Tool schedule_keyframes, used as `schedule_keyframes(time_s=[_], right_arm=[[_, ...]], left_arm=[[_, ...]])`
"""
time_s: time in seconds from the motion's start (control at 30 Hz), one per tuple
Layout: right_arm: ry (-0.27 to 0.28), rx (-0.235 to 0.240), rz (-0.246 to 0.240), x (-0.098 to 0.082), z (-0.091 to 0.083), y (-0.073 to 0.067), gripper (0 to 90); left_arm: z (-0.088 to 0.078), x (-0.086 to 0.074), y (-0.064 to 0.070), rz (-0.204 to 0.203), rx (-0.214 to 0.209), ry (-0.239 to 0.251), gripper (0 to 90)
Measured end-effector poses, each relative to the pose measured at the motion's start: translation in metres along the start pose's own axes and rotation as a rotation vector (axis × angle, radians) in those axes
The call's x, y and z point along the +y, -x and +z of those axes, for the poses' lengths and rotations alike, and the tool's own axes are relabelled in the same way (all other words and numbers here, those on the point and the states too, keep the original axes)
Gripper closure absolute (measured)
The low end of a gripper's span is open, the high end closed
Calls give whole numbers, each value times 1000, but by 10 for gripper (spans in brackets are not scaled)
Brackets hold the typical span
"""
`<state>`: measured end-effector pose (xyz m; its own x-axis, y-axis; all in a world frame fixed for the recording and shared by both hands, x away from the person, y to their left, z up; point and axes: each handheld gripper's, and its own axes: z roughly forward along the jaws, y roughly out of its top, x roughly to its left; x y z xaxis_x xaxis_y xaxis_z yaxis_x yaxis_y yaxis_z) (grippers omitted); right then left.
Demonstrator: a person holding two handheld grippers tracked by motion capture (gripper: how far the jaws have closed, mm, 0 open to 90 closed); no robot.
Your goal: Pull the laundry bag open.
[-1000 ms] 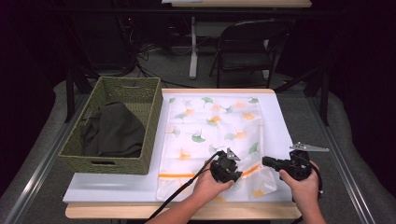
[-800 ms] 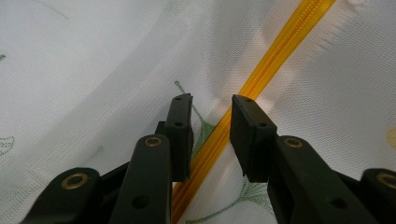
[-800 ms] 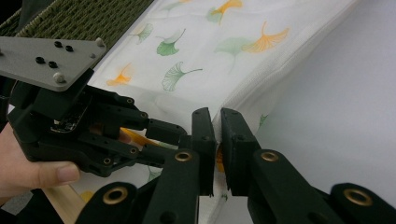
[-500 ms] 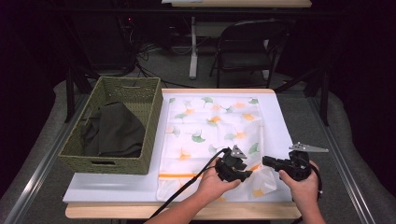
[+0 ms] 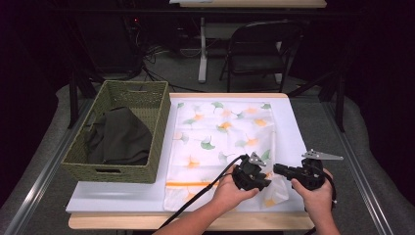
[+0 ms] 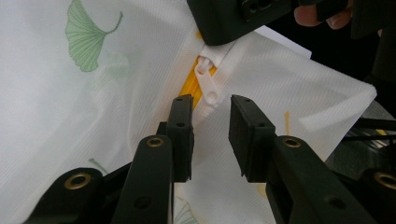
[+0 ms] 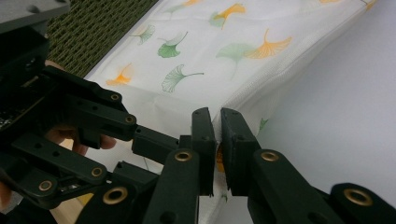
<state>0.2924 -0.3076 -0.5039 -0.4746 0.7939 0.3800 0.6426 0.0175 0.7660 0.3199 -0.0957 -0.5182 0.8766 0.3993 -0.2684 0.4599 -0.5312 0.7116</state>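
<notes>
A white zippered cover (image 5: 220,132) printed with green and orange ginkgo leaves lies flat on the table. Its white zipper pull (image 6: 208,81) rests on an orange zipper tape (image 6: 198,93) at the cover's near right corner. My left gripper (image 6: 210,116) is open, its jaws just short of the pull on either side. In the high view the left gripper (image 5: 262,180) sits over that corner. My right gripper (image 7: 218,122) is shut on the cover's edge beside the zipper, and in the high view this right gripper (image 5: 280,169) faces the left one closely.
A green woven basket (image 5: 161,127) holding a dark cloth (image 5: 117,139) stands left of the cover. The white table board (image 5: 112,196) reaches the near wooden edge. A folding chair (image 5: 259,49) stands beyond the table.
My left gripper has moved right along the cover's near edge, closer to the right gripper. The right gripper has stayed where it was.
</notes>
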Motion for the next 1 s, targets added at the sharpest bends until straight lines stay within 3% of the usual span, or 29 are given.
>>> schedule_keyframes(time_s=[0.23, 0.43, 0.53, 1.0], right_arm=[[-3, 7, -2, 0, 2, -3, 844], [-3, 8, -6, -1, 3, -4, 844], [-3, 8, -4, -1, 2, -3, 844], [-3, 11, 0, -1, 3, -3, 844]], left_arm=[[5, -1, -4, -17, -11, -2, 719], [6, -2, -5, -16, 9, 2, 790], [4, -2, -4, -16, -14, 19, 814], [0, -2, -1, -8, -21, 43, 778]])
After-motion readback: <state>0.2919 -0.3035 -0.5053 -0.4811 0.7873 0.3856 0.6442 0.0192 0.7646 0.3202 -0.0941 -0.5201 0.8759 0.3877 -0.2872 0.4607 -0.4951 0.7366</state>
